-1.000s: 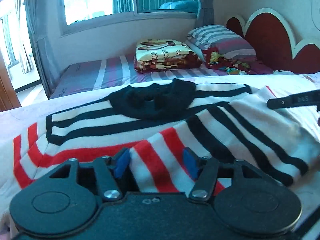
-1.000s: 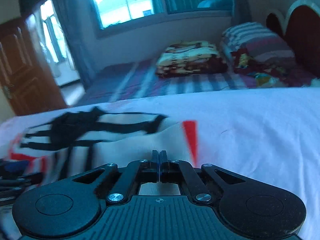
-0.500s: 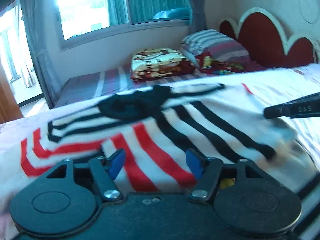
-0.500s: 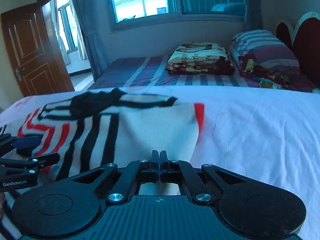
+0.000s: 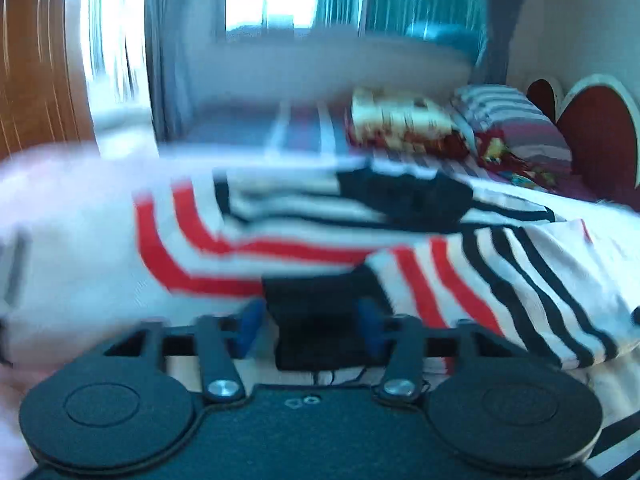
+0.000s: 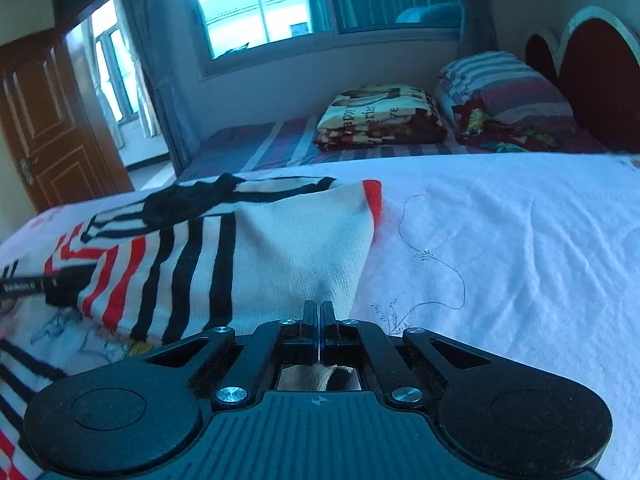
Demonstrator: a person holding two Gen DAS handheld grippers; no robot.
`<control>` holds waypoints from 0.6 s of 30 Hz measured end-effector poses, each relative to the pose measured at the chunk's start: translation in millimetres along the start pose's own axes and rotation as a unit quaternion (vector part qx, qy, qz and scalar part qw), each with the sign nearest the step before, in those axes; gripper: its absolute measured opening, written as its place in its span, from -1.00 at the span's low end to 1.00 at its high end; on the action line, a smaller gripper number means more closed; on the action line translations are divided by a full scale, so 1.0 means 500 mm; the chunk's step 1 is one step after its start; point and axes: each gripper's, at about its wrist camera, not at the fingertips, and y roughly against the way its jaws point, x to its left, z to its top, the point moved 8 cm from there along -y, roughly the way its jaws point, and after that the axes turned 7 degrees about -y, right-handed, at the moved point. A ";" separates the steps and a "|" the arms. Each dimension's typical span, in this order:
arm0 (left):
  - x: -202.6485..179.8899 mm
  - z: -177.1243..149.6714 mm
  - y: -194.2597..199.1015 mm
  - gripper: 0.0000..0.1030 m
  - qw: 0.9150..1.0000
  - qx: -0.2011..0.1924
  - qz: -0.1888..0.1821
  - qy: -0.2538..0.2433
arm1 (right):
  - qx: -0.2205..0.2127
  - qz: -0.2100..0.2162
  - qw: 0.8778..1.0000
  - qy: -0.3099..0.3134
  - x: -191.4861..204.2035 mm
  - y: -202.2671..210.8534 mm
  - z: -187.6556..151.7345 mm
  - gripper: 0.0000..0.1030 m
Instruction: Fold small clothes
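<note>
Striped sweater (image 6: 224,264) in white, black and red, lying partly folded on the white bedsheet (image 6: 500,248). Right tongs (image 6: 319,320): pressed fully together, pinching the sweater's near white edge. Left tongs (image 5: 310,324): blue pads (image 5: 251,322) apart, jaws just been closing, the sweater's black cuff between them; blur hides whether the pads press it.

The sweater (image 6: 256,256) is white with black and red stripes and a black collar. The bed sheet (image 6: 520,248) is white with thin embroidery. The pillow (image 6: 500,84) has grey and purple stripes.
</note>
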 end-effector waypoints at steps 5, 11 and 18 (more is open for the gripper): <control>0.007 0.028 -0.034 -0.86 0.999 -0.002 -0.038 0.001 | -0.001 -0.005 1.000 -0.018 0.006 -0.022 0.007 -1.00; -0.019 0.069 -0.007 -0.86 0.995 -0.075 -0.008 -0.062 | 0.004 -0.015 1.000 -0.002 0.015 -0.037 -0.001 -1.00; 0.007 0.033 0.023 -0.01 0.990 -0.076 0.076 -0.093 | -0.019 -0.001 1.000 0.002 0.027 0.000 0.010 -1.00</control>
